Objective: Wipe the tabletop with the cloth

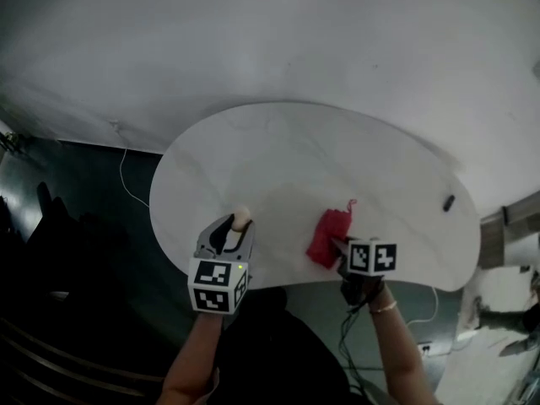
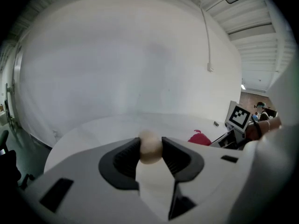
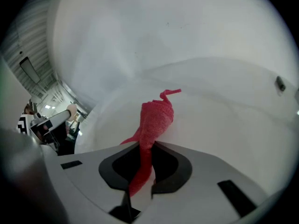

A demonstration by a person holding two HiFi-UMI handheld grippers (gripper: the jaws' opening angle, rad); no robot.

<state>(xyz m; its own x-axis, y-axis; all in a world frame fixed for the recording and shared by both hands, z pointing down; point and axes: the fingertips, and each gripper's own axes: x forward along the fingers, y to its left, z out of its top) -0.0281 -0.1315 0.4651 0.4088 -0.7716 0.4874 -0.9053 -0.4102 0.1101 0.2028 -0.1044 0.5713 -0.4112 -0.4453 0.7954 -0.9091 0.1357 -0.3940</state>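
Note:
A red cloth (image 1: 328,236) lies bunched on the white oval tabletop (image 1: 287,159) near its front edge. My right gripper (image 1: 343,251) is shut on the near end of the red cloth (image 3: 154,120), which trails away from the jaws across the table. At the front left edge, my left gripper (image 1: 238,226) is shut on a small cream-coloured egg-shaped ball (image 1: 241,218). The ball (image 2: 150,147) sits squeezed between the two dark pads. From the left gripper view the red cloth (image 2: 201,137) and the right gripper's marker cube (image 2: 239,116) show at the right.
A small dark object (image 1: 449,202) lies near the table's right edge. White walls curve behind the table. Dark floor (image 1: 76,226) with a white cable (image 1: 126,180) lies to the left. Another cable (image 1: 432,306) hangs below the table at the right.

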